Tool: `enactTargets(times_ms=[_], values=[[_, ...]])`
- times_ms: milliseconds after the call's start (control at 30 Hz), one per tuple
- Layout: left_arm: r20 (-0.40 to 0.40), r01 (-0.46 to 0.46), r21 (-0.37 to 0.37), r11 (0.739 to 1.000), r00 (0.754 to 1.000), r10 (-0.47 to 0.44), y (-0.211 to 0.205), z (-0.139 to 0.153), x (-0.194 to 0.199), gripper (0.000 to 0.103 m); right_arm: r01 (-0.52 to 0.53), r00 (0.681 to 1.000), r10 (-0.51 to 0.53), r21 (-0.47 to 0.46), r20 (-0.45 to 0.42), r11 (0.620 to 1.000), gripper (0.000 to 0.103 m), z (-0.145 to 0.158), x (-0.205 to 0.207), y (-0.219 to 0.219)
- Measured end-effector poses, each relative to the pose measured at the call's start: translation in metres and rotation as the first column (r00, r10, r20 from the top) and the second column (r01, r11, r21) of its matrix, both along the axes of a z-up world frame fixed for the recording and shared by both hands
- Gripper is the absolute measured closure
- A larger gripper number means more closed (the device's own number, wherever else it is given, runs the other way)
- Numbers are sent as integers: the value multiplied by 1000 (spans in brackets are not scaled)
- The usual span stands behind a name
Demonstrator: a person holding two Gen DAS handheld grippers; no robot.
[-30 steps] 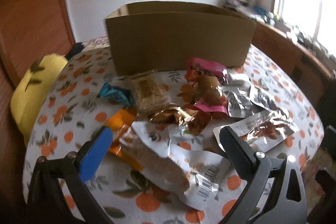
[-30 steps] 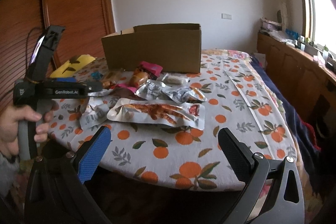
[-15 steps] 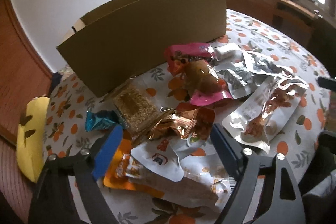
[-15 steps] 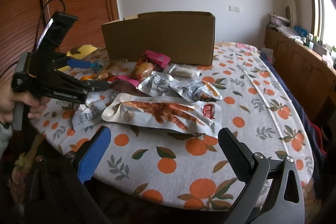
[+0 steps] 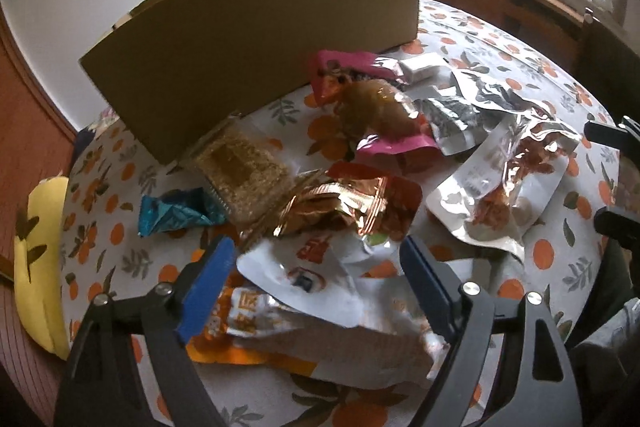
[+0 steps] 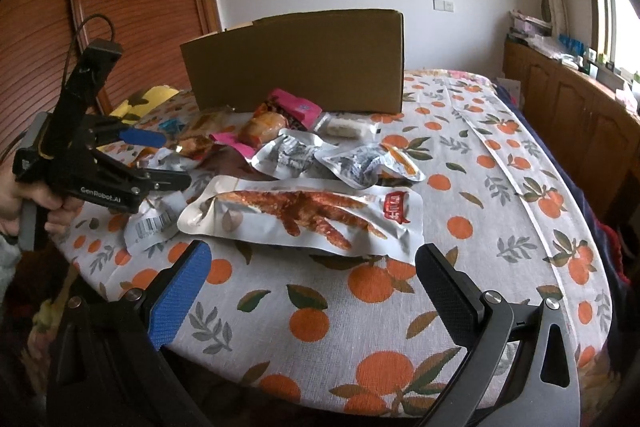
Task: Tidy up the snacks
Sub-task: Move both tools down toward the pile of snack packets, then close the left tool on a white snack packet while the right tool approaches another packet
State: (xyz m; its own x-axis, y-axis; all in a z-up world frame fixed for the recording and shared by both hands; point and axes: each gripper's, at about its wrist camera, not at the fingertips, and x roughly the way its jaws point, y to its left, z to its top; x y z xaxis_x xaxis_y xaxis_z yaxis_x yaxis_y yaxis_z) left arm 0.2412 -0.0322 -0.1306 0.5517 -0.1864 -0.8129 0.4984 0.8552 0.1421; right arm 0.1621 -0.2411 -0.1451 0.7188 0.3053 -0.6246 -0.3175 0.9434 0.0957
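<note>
A pile of snack packets lies on the orange-print tablecloth (image 6: 480,211) in front of an open cardboard box (image 5: 260,47) (image 6: 304,63). My left gripper (image 5: 316,267) (image 6: 168,159) points down over the near end of the pile. It is open, with a white packet (image 5: 304,279) between its fingers and an orange packet (image 5: 240,323) beneath. Just beyond lie a gold foil packet (image 5: 340,203), a clear grain-bar packet (image 5: 240,171) and a teal packet (image 5: 172,211). My right gripper (image 6: 314,255) (image 5: 600,179) is open and empty, just short of a long chicken-feet packet (image 6: 304,215) (image 5: 508,187).
A pink packet (image 5: 376,107) and crumpled silver packets (image 6: 296,155) lie near the box. A yellow cushion (image 5: 40,267) sits off the table's left side. Wooden cupboards (image 6: 560,107) run under the window at the right. A hand (image 6: 24,195) holds the left gripper.
The left gripper has rolled, dropped closer to the pile and narrowed its jaws around the white packet. The right gripper has moved in and down toward the chicken-feet packet.
</note>
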Motion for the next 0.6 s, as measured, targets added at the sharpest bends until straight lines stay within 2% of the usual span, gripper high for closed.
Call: enactTargets(times_ms=[167, 233, 267, 333, 433, 600], values=[[13, 29, 15, 999, 999, -30, -5, 4, -2, 21, 6, 1000, -6, -2, -9, 1000, 0, -4, 1, -2], [-13, 44, 27, 999, 999, -43, -6, 0, -1, 43, 8, 1000, -8, 0, -8, 1000, 0, -3, -1, -3], [-28, 45, 30, 999, 999, -44, -5, -2, -1, 50, 9, 1000, -9, 0, -7, 1000, 0, -3, -2, -3], [-39, 43, 23, 999, 998, -42, -3, -1, -1, 55, 7, 1000, -7, 1, -8, 1000, 0, -3, -1, -3], [-59, 48, 10, 999, 997, -47, 1, 0, 0, 56, 8, 1000, -8, 1, -9, 1000, 0, -4, -2, -3], [-87, 41, -32, 999, 995, -43, 3, -4, 7, 46, 8, 1000, -8, 7, -10, 1000, 0, -4, -3, -2]])
